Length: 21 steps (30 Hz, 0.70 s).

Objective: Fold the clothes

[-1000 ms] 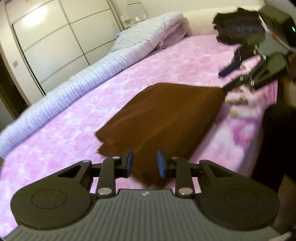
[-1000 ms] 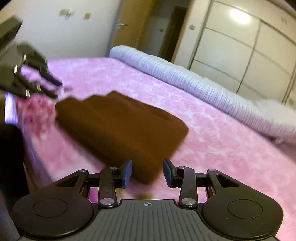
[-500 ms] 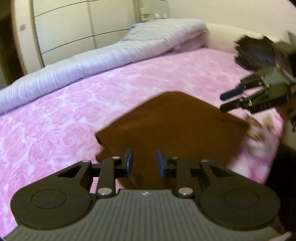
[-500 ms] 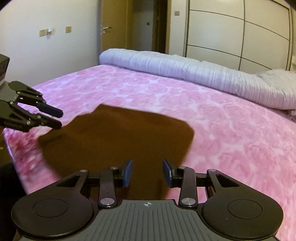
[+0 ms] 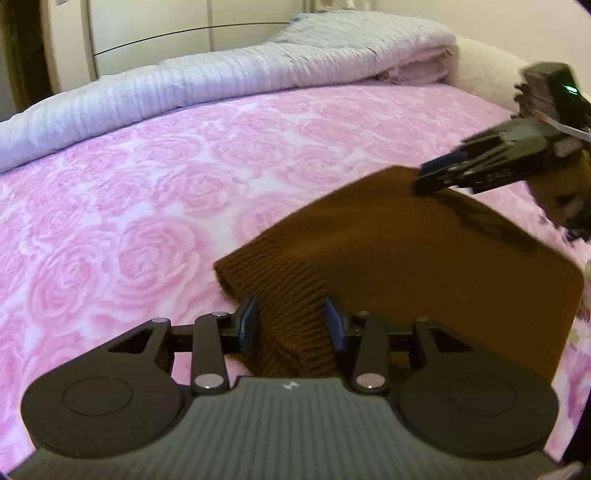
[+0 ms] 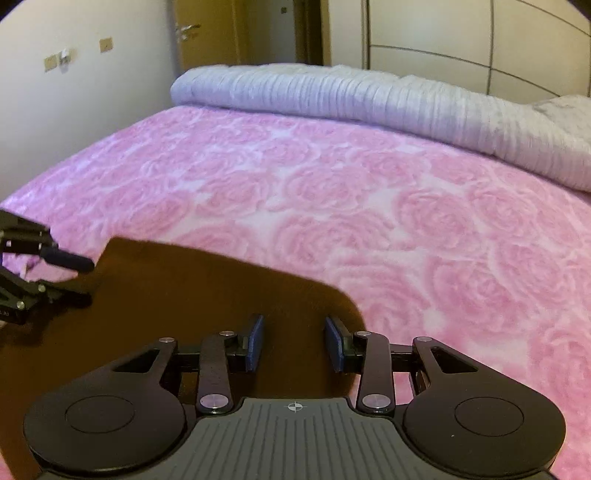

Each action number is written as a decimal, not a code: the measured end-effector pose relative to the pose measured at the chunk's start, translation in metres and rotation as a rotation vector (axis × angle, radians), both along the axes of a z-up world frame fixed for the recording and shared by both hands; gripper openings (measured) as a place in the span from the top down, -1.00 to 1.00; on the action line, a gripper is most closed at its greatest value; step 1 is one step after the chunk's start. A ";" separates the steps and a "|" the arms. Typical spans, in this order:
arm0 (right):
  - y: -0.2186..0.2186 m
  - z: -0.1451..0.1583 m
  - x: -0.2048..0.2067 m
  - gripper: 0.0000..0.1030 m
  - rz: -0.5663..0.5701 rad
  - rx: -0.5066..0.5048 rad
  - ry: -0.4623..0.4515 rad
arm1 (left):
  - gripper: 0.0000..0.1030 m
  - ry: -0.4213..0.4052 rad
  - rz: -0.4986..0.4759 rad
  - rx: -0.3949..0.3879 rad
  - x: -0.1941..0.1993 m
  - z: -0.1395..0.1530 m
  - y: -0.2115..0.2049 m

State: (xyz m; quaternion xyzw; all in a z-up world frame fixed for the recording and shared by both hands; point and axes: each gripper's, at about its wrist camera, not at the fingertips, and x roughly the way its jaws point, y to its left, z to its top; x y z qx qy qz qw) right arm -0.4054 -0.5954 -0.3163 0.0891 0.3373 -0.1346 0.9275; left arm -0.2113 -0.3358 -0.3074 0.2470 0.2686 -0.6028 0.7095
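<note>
bedroom w/ a bed (image 6: 369, 206) under a pink rose-print blanket. nearest, the left tongs (image 5: 291, 325) stand wide apart w/ the ribbed hem of a folded brown sweater (image 5: 424, 258) lying between the pads, not pinched; right tongs (image 6: 293, 343) also wide, empty, over the sweater's other end near the bed's near edge. farther back a rolled pale lilac duvet (image 6: 369, 96) runs along the far side of the bed, then white wardrobe doors (image 6: 443, 33) & a wood door (image 6: 207, 33).
</note>
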 end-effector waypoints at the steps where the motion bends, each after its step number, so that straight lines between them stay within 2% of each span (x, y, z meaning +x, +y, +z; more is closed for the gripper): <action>1: 0.005 0.008 -0.009 0.30 -0.010 -0.003 -0.017 | 0.42 -0.013 0.019 -0.012 -0.003 0.006 0.008; 4: 0.035 0.026 -0.046 0.30 -0.002 -0.001 -0.070 | 0.44 -0.007 0.027 -0.063 -0.019 0.024 0.038; 6: 0.061 0.027 -0.076 0.30 0.001 0.010 -0.091 | 0.43 0.019 -0.005 -0.086 -0.037 0.028 0.059; 8: 0.084 0.022 -0.102 0.30 -0.004 0.025 -0.094 | 0.43 -0.004 -0.035 -0.071 -0.055 0.022 0.071; 11: 0.105 -0.001 -0.127 0.30 -0.067 0.045 -0.050 | 0.40 -0.110 -0.048 0.013 -0.072 -0.008 0.074; 12: 0.108 -0.007 -0.133 0.29 -0.105 0.043 -0.041 | 0.39 -0.112 -0.039 0.000 -0.071 -0.014 0.077; 15: 0.118 0.000 -0.147 0.29 -0.193 0.070 -0.077 | 0.36 -0.005 0.050 -0.028 -0.058 -0.012 0.084; 18: 0.139 0.012 -0.154 0.29 -0.175 0.016 -0.101 | 0.40 -0.058 0.096 -0.025 -0.062 -0.002 0.096; 21: 0.152 0.012 -0.153 0.29 -0.134 0.007 -0.109 | 0.43 -0.032 0.122 -0.056 -0.067 0.004 0.113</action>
